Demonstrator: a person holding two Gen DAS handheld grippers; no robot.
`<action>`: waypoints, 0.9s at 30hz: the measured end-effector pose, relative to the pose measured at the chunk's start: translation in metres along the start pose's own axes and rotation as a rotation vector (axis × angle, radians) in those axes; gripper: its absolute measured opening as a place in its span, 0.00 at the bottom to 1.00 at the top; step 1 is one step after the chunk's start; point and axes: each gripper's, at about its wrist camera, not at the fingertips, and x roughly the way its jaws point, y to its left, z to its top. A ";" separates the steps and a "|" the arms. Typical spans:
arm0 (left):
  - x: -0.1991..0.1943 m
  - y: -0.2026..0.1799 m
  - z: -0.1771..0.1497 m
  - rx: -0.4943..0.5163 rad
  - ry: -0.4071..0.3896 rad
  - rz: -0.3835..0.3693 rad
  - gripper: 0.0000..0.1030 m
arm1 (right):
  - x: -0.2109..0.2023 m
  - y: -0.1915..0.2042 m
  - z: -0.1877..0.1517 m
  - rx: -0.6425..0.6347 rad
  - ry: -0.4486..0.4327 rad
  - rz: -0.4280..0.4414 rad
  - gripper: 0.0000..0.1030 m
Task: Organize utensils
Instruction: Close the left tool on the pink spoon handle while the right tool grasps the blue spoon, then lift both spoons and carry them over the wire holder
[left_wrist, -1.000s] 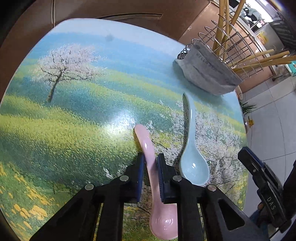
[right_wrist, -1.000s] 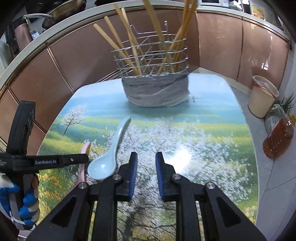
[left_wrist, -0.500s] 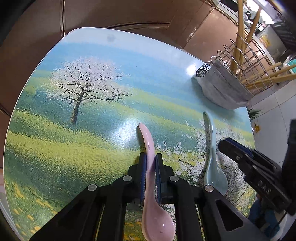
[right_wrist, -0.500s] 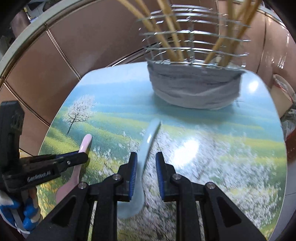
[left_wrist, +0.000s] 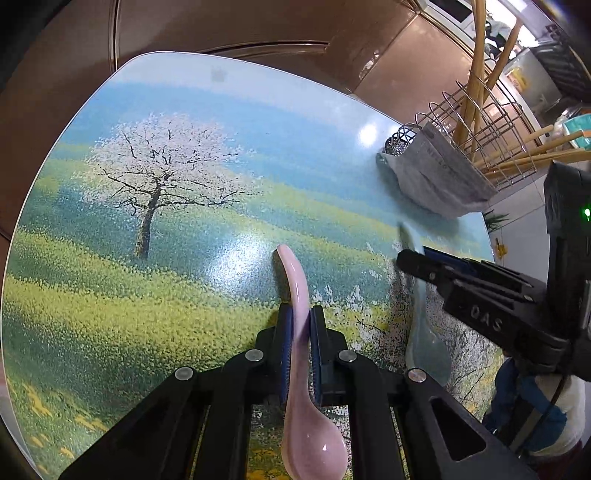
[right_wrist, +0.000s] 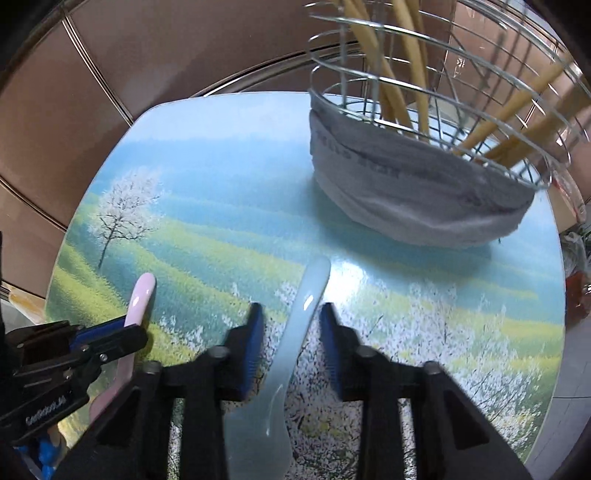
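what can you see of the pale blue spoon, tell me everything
The pale blue spoon is a glossy, ceramic-looking soup spoon with a deep bowl and a curved handle. It lies on the landscape-printed table, bowl toward the camera, handle tip pointing at the wire utensil basket without reaching it. The right gripper straddles its handle, jaws open with gaps on both sides, so it is not gripped. In the left wrist view, that gripper partly hides it.
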 end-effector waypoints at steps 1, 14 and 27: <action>0.000 0.000 0.000 0.001 0.001 0.001 0.09 | 0.000 -0.001 0.000 0.004 0.003 0.004 0.14; -0.023 -0.023 -0.017 0.044 -0.074 -0.021 0.08 | -0.071 -0.013 -0.037 0.000 -0.185 0.056 0.10; -0.069 -0.047 -0.067 0.094 -0.197 -0.023 0.07 | -0.134 -0.017 -0.110 0.018 -0.317 0.045 0.10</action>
